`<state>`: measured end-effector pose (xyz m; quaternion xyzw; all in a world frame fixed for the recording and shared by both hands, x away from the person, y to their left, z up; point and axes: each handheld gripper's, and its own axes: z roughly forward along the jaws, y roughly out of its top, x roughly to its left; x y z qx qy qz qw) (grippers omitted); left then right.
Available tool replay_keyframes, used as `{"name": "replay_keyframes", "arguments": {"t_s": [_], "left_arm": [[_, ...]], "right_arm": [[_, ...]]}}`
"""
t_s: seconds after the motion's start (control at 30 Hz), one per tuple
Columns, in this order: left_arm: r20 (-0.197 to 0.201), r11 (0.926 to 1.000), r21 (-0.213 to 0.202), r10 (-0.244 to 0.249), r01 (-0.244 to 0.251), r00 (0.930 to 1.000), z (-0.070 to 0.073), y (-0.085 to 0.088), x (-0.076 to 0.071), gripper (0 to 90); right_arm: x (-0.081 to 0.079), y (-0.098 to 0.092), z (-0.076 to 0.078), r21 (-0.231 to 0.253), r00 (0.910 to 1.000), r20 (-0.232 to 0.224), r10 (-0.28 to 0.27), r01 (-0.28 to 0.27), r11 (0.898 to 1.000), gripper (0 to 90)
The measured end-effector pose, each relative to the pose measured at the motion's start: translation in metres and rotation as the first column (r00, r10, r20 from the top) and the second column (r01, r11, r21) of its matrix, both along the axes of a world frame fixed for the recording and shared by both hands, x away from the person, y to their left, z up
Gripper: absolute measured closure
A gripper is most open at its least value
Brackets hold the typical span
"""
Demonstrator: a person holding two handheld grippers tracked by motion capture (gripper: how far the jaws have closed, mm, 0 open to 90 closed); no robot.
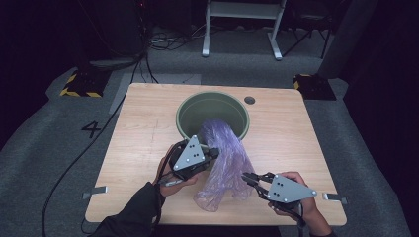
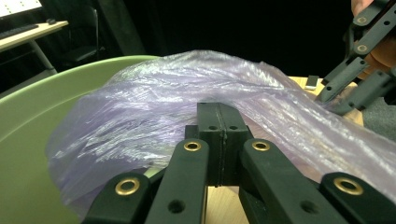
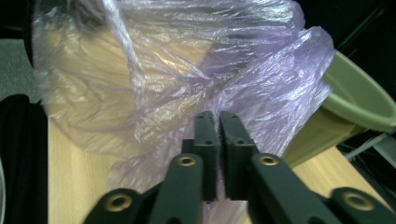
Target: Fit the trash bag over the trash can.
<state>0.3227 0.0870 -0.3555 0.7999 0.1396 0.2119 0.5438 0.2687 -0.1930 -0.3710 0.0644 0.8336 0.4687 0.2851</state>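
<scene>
Lining the bin (image 1: pixel 184 114) with the bag (image 1: pixel 227 163): it hangs half in, spilling over the near rim onto the worktop (image 1: pixel 138 143) toward me. My left gripper (image 1: pixel 213 153) sits at the bag's left side by the near rim, fingers (image 2: pixel 218 122) shut on a fold of film, as the left gripper view shows. My right gripper (image 1: pixel 245 177) is at the bag's near right edge, fingers (image 3: pixel 219 126) closed; in the right gripper view plastic bunches around the tips, so I judge they pinch the bag edge. To do this well: keep both pinches firm, pull the two edges apart to find the mouth, lift it clear of the worktop, then stretch it over the rim. Thin film will likely slip or tear if yanked.
</scene>
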Motion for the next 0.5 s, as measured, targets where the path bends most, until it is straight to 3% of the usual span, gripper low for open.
{"name": "replay_keyframes", "arguments": {"t_s": [0.13,0.2,0.33,0.37,0.5], "left_arm": [[-0.004,1.0,-0.002,0.005,-0.005,1.0,0.001,0.003,0.0,84.8],[-0.008,0.9997,0.024,0.004,-0.004,1.0,0.002,0.007,0.0,82.4],[0.002,0.9993,0.036,-0.01,0.01,0.9999,0.003,0.012,-0.005,62.6],[0.001,0.9993,0.036,-0.008,0.008,1.0,0.004,0.014,-0.007,62.6],[-0.02,0.9999,-0.002,0.01,-0.01,0.9997,0.008,0.028,-0.018,40.0]], "right_arm": [[0.005,0.001,0.004,0.035,0.9999,0.004,-0.017,0.016,0.999,90.0],[0.008,0.0,0.006,0.057,0.9996,0.005,-0.026,0.026,0.998,90.0],[0.013,-0.001,0.011,0.087,0.9994,-0.005,-0.035,0.035,0.996,90.0],[0.014,-0.001,0.012,0.093,0.999,-0.005,-0.044,0.044,0.995,90.0],[0.019,0.003,0.016,0.099,0.9983,0.001,-0.058,0.058,0.993,90.0]]}}
